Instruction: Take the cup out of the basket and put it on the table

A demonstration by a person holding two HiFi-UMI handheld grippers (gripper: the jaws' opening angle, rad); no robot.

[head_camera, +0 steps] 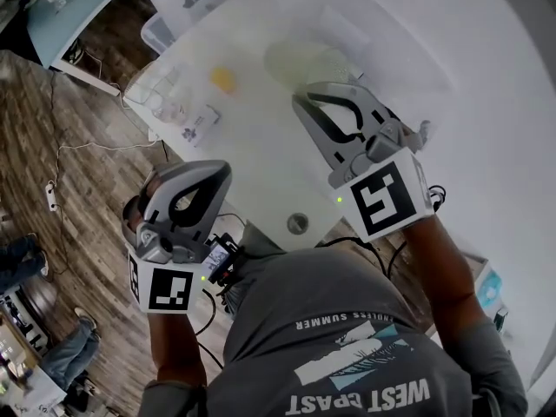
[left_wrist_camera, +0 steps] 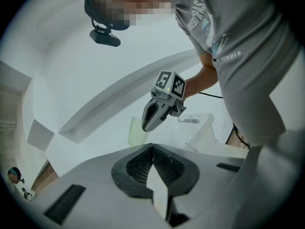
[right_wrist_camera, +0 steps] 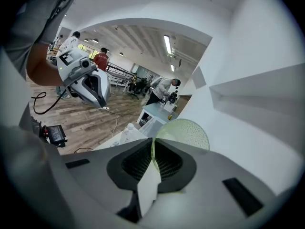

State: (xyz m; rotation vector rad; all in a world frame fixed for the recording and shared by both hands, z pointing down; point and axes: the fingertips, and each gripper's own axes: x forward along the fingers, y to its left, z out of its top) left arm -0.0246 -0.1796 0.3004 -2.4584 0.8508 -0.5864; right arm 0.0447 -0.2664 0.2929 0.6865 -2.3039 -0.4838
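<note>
Pinched between the pads of the right gripper (right_wrist_camera: 153,144), closest to its lens, is the thin wall of the pale green cup (right_wrist_camera: 186,132). The jaws are nearly together, with only that wall between them, and the dimpled body bulges out just past the tips. The left gripper view shows the cup hanging under those tips, with its base hidden behind the left gripper's own body, so I cannot tell whether it has cleared the white bench (head_camera: 261,163). Just beyond the cup, on the far side of the right gripper, stands a clear box (left_wrist_camera: 207,130), which I take to be the basket. The left gripper (left_wrist_camera: 152,147) is well apart from all this, off to the side near the person's body, its jaws pressed together on nothing. The risks I see come from the hold. It is a one-sided pinch on a flexible rim, so the cup could pivot or slide out if the wrist swings. A harder squeeze could buckle the wall. If the cup is set down tilted, it could land on an edge and topple, or roll towards the bench edge nearest the person.
</note>
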